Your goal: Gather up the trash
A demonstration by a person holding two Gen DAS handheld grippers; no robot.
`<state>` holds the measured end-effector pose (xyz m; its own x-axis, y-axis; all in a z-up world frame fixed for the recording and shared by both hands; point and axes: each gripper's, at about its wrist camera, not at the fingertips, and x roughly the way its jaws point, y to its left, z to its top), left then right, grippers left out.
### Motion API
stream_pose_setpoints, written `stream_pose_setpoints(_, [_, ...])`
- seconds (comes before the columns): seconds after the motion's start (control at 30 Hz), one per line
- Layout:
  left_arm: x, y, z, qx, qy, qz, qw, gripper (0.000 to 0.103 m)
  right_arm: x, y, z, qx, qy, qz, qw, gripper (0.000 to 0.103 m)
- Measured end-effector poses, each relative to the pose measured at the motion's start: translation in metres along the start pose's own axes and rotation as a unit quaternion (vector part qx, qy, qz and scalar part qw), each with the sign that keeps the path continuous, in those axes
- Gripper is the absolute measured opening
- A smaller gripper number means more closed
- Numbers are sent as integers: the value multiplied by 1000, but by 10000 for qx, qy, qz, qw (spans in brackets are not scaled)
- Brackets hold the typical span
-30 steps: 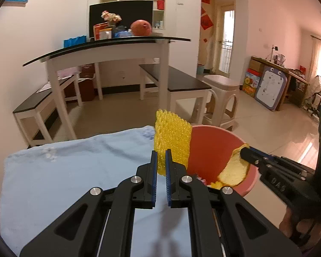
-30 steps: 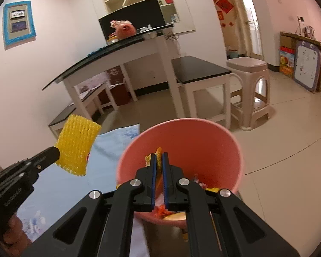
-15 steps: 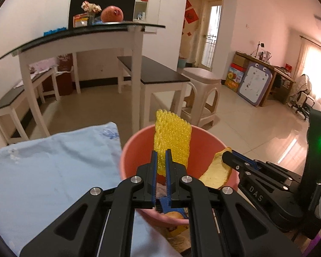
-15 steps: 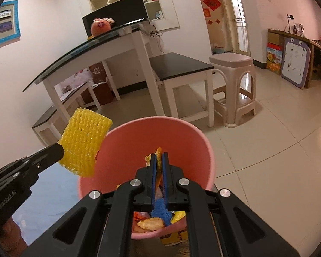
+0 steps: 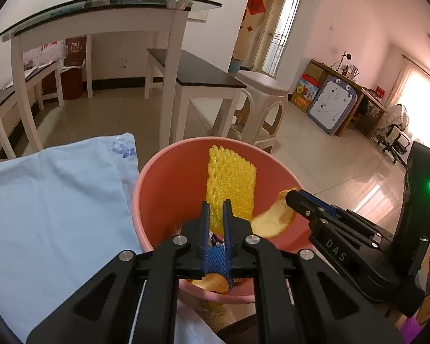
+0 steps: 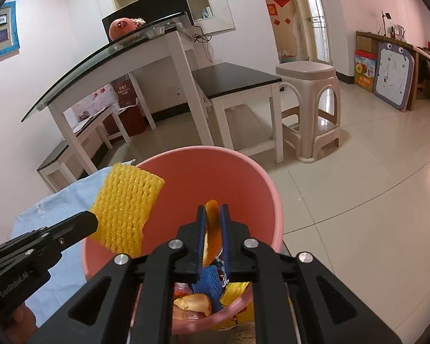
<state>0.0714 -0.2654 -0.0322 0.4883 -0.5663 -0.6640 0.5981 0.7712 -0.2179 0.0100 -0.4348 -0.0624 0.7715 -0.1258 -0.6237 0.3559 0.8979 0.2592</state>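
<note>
Over the pink bucket (image 5: 157, 189), yellow foam fruit netting (image 5: 230, 185) was pinched by the left gripper (image 5: 216, 215) and an orange peel (image 6: 212, 229) clamped in the right gripper (image 6: 213, 223), both poised for dropping onto trash inside.

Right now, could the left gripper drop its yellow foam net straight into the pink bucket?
Probably yes. The left gripper holds the yellow foam net over the open pink bucket; nothing lies between them, and the right gripper, holding an orange peel, sits beside it.
</note>
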Motion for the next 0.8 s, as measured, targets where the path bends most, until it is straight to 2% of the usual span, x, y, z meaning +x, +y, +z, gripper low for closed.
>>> stream_pose_setpoints(0.03, [1, 1, 0, -16, 23, -18, 10000, 14, 0, -1, 0, 19, -9, 13, 10000, 13])
stream_pose_setpoints(0.1, [2, 1, 0, -30, 58, -60, 10000, 28, -1, -2, 0, 27, -52, -16, 10000, 32])
stream_pose_setpoints(0.17, [1, 3, 0, -48, 69, -118, 9999, 33, -4, -1, 0, 42, -115, -13, 9999, 37])
stream_pose_setpoints(0.23, [-1, 2, 1, -23, 72, -130, 9999, 37, -7, -2, 0, 45, -133, -9, 9999, 37])
stream_pose_setpoints(0.43, [-8, 0, -2, 5, 27, -117, 9999, 39, -20, 2, -3, -6, -213, -17, 9998, 37])
stream_pose_setpoints(0.7, [-35, 1, -9, 39, -189, 63, 9998, 39, -51, 14, -14, -60, -369, 77, 9993, 54])
stream_pose_setpoints(0.8, [-45, 4, -11, 36, -276, 129, 9995, 39, -63, 23, -21, -163, -420, 78, 9990, 56])
